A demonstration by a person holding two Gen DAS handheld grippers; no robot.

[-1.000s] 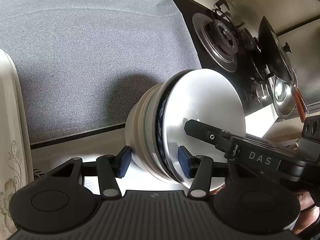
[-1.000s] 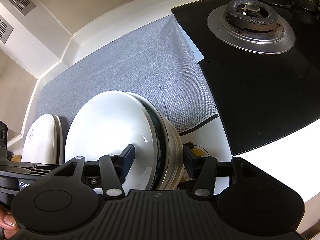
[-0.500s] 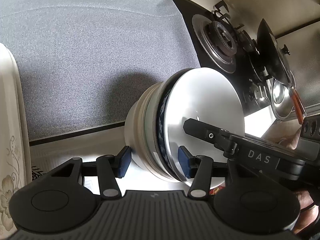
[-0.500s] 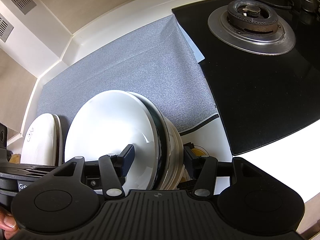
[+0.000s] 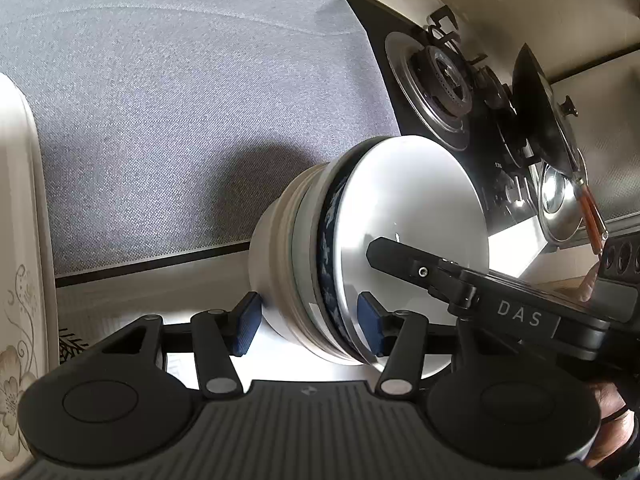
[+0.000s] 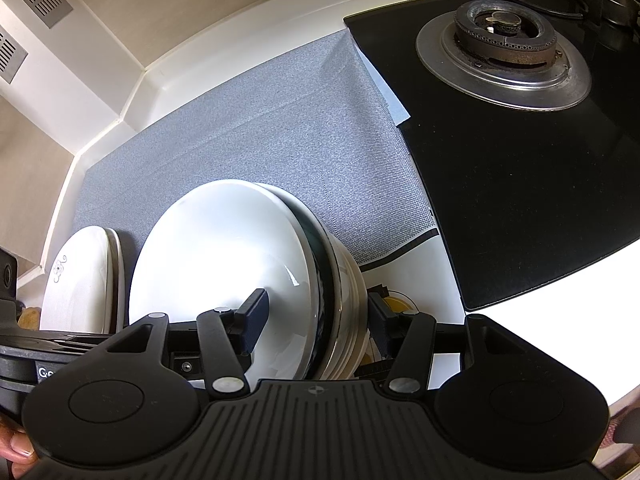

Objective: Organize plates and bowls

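Nested stack of bowls (image 5: 360, 248) on its side above the white counter edge, pinched rim-to-base between both the left gripper (image 5: 310, 324) and right gripper (image 6: 316, 320); "DAS" legible on the right gripper's body; floral plates (image 6: 80, 280) alongside.

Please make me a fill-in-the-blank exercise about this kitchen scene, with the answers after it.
1. The left tongs and right tongs both close on a stack of ___.
2. The mat is ___ in colour.
3. The plate bears a drawn ___.
4. The stove top is ___ in colour.
Answers: bowls; grey; flower; black.
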